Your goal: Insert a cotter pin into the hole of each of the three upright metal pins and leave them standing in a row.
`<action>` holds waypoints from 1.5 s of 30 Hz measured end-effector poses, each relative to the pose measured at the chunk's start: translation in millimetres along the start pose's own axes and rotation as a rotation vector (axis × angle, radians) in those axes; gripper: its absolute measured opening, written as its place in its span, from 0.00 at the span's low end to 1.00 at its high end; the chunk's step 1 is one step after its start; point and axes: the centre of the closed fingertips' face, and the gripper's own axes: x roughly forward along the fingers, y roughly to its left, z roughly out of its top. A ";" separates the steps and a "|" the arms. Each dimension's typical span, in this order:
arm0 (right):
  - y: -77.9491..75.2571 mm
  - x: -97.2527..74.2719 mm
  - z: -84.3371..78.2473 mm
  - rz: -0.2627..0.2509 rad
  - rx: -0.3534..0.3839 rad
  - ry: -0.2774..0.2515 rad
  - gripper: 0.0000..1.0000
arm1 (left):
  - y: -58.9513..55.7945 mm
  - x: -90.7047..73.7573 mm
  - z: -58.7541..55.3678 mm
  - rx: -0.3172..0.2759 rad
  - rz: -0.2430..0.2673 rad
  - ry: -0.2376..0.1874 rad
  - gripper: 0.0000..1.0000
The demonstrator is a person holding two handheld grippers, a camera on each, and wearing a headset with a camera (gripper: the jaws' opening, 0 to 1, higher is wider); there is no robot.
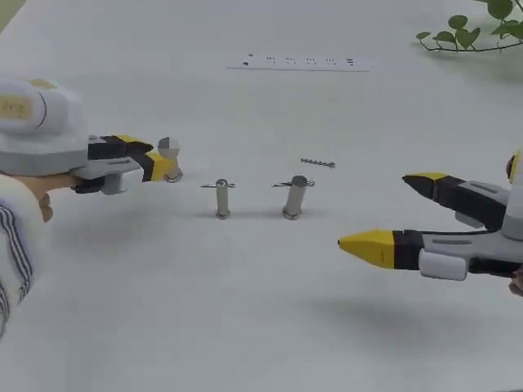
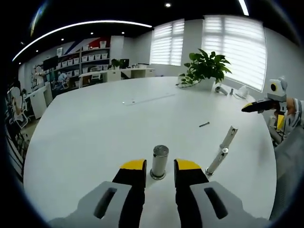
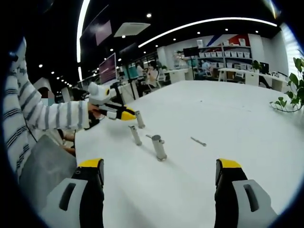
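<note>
In the head view, my left tongs (image 1: 162,160) reached in from the left edge of the white worktop (image 1: 261,327), with a jaw on either side of a short grey upright metal pin (image 1: 169,148). Nearer the middle stood a second steel pin (image 1: 222,200) and a third steel pin (image 1: 294,198). The only things holding anything were their holes, each with one of the fitted cotter pins (image 1: 217,186) through it. A loose thin wire cotter pin (image 1: 317,163) lay flat just beyond the third pin, toward the far edge. My right tongs (image 1: 377,211) hung by the right edge, jaws spread wide and empty.

In the left gripper view, the jaws flanked the short grey upright metal pin (image 2: 159,160) with a sliver of worktop showing on each side, so they were apart and not clamped.

In the right gripper view, the jaws gaped toward the third steel pin (image 3: 159,146), and the loose thin wire cotter pin (image 3: 198,141) lay to its right.

I judged two risks. An off-centre squeeze could topple the grey pin. The flat wire could also skid from my right jaws, or my reach could knock a finished pin over.
</note>
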 end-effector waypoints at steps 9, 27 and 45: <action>-2.5 -3.2 -0.3 -0.014 0.008 -0.003 0.98 | 5.5 15.5 -6.7 -0.014 -0.006 0.018 0.18; 0.0 -4.1 -8.1 -0.017 0.021 0.019 0.97 | 6.0 22.2 -8.1 0.003 -0.005 0.023 0.12; 0.1 -7.3 -6.1 -0.004 0.009 0.025 0.96 | 0.4 -26.7 9.3 -0.010 0.024 0.026 0.11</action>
